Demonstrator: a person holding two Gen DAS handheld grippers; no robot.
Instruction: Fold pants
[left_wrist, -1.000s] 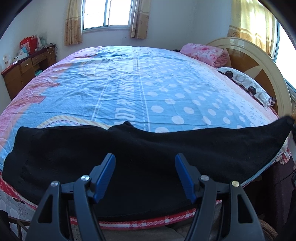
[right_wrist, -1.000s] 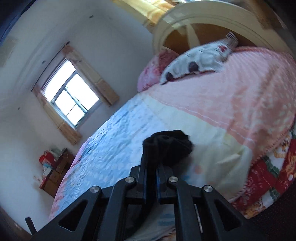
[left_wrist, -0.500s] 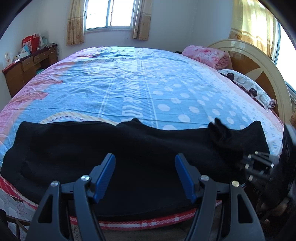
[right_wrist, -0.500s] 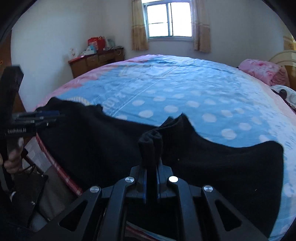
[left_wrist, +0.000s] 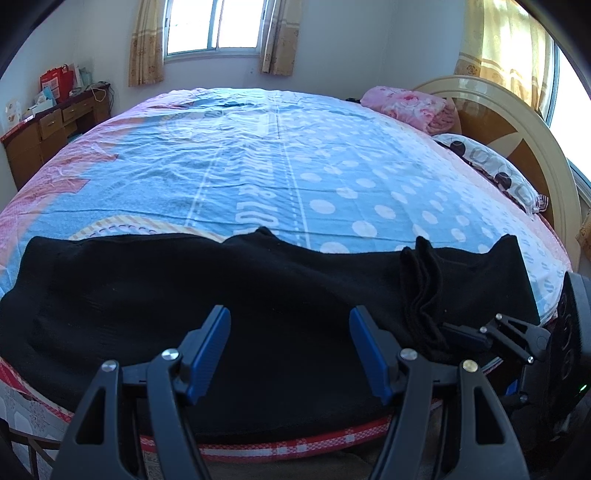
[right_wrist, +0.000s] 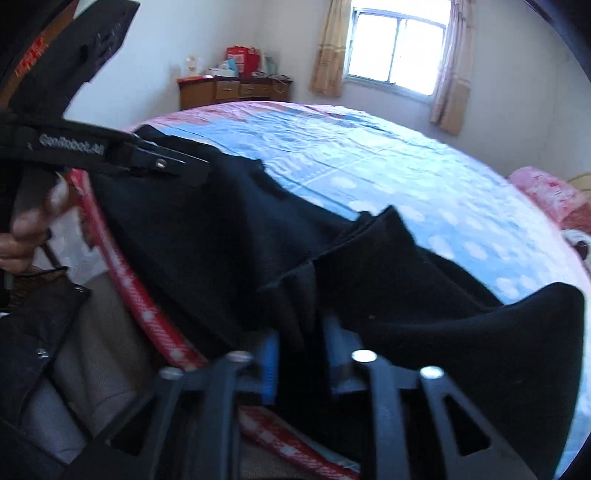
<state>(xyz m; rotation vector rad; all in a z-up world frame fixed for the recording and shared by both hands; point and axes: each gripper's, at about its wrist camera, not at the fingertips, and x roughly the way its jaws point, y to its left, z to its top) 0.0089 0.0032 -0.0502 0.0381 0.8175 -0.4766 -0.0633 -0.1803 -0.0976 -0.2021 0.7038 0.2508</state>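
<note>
The left wrist camera sits just behind the left gripper (left_wrist: 290, 349), low at the near edge of the bed (left_wrist: 258, 158), and looks down and across the mattress toward the window (left_wrist: 216, 24) and headboard (left_wrist: 517, 122). The right wrist camera rides behind the right gripper (right_wrist: 301, 363), very close over the black pants (right_wrist: 424, 295), facing across the bed toward the same window (right_wrist: 397, 50) and the wooden dresser (right_wrist: 234, 88). Both views share the pants (left_wrist: 221, 295), the blue dotted bedsheet, window and dresser (left_wrist: 44, 136), and each catches the other gripper at its edge.

left gripper (left_wrist: 290, 345): black arms | blue pads | silver screws | white lettering
</note>
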